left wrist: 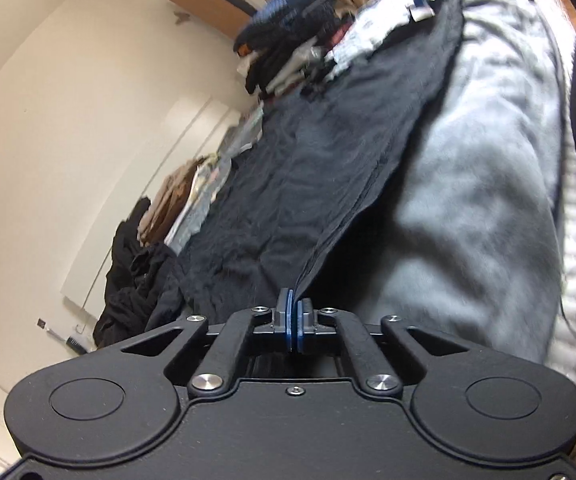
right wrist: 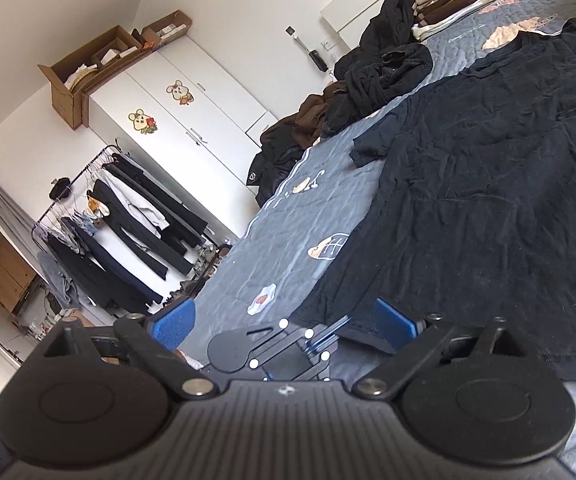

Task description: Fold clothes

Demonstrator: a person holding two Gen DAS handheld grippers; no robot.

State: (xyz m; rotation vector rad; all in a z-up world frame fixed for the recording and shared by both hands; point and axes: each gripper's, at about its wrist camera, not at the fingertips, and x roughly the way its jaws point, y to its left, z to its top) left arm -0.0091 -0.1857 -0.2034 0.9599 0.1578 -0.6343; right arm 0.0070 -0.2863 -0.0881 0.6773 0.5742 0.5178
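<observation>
Garment: black T-shirt [right wrist: 488,184], spread flat on the bed [right wrist: 288,240], judged light, limp, wrinkle-prone; best taken at hem corners. Its edge is pinched in the closed left claw [left wrist: 293,312]; the right claw [right wrist: 284,320] is held open near the hem

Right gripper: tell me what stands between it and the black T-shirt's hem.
Nothing visible does. The right gripper is open just short of the black T-shirt spread on the bedspread, with the hem corner by its right finger. The left gripper is shut on the shirt's edge.
</observation>
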